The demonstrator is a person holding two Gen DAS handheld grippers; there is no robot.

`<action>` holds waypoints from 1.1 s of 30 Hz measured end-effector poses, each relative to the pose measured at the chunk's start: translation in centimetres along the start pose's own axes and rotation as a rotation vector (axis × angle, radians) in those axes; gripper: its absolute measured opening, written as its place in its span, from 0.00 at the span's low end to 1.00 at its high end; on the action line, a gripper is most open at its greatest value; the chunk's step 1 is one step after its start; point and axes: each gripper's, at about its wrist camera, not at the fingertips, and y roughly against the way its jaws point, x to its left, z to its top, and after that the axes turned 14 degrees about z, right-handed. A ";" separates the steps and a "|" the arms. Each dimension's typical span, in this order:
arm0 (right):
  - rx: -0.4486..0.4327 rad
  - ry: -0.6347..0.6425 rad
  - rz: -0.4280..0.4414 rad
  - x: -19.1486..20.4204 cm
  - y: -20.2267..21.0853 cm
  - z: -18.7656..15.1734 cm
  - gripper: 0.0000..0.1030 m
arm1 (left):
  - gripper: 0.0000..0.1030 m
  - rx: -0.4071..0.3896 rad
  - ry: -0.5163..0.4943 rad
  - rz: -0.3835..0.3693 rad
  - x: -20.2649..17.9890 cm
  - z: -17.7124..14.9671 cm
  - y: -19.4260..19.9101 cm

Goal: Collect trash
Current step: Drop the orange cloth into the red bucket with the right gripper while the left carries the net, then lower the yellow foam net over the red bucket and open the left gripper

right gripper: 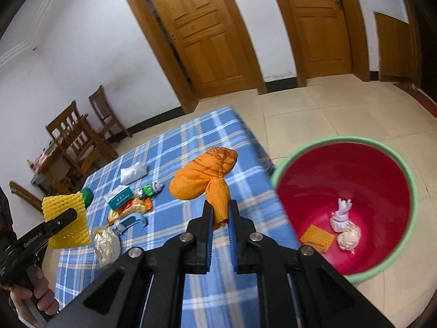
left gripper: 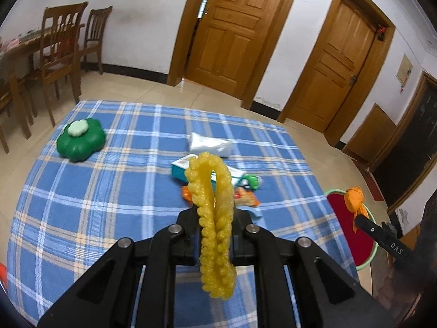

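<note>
Right fingers [right gripper: 220, 213] clamped on orange net bag [right gripper: 203, 176], red bin [right gripper: 344, 205] just right, nearer than left fingers [left gripper: 214, 218] clamped on yellow foam net [left gripper: 214, 218].

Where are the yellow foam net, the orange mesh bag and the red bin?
yellow foam net [left gripper: 215, 218]: left wrist view, on its middle, between the jaws.
orange mesh bag [right gripper: 196, 177]: right wrist view, on its bulging body above the jaws.
red bin [right gripper: 355, 175]: right wrist view, on its bare inner wall.
</note>
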 end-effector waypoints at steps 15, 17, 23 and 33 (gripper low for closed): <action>-0.056 -0.183 -0.162 -7.3 4.1 -0.1 0.16 | 0.12 0.057 -0.121 -0.152 -7.2 -0.4 0.4; -0.059 -0.208 -0.173 -8.1 4.4 -0.3 0.17 | 0.12 0.063 -0.141 -0.166 -8.3 -0.3 0.3; -0.065 -0.257 -0.195 -10.2 5.0 -0.4 0.24 | 0.12 0.071 -0.209 -0.202 -11.8 -0.3 0.1; -0.093 -0.307 -0.207 -12.2 6.5 -0.3 0.34 | 0.12 0.104 -0.313 -0.233 -17.0 -0.6 -1.4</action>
